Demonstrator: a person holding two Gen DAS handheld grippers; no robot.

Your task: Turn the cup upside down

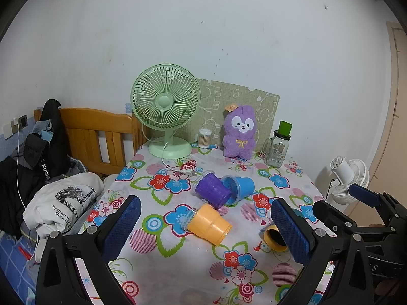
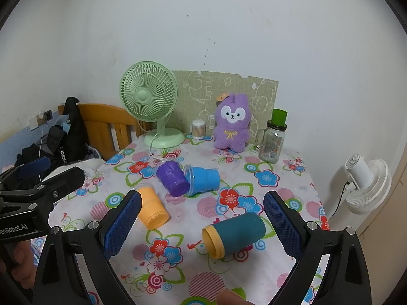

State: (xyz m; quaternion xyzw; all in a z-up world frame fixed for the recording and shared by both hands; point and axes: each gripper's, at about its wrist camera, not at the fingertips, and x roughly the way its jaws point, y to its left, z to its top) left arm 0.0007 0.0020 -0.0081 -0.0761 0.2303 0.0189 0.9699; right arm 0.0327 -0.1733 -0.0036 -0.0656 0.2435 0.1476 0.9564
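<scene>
Several cups lie on their sides on the floral tablecloth (image 2: 193,228). A teal cup with a yellow rim (image 2: 235,233) lies between the open fingers of my right gripper (image 2: 203,226), mouth toward the lower left. In the left wrist view only its yellow mouth (image 1: 273,239) shows beside the right finger. An orange cup (image 1: 208,226) lies between the open fingers of my left gripper (image 1: 206,223); it also shows in the right wrist view (image 2: 152,209). A purple cup (image 1: 213,189) and a blue cup (image 1: 239,186) lie touching behind it.
At the table's back stand a green fan (image 1: 165,106), a cotton swab jar (image 1: 204,138), a purple plush toy (image 1: 240,132) and a glass jar with a green lid (image 1: 278,145). A bed with clothes (image 1: 51,178) is left; a white fan (image 2: 366,185) is right.
</scene>
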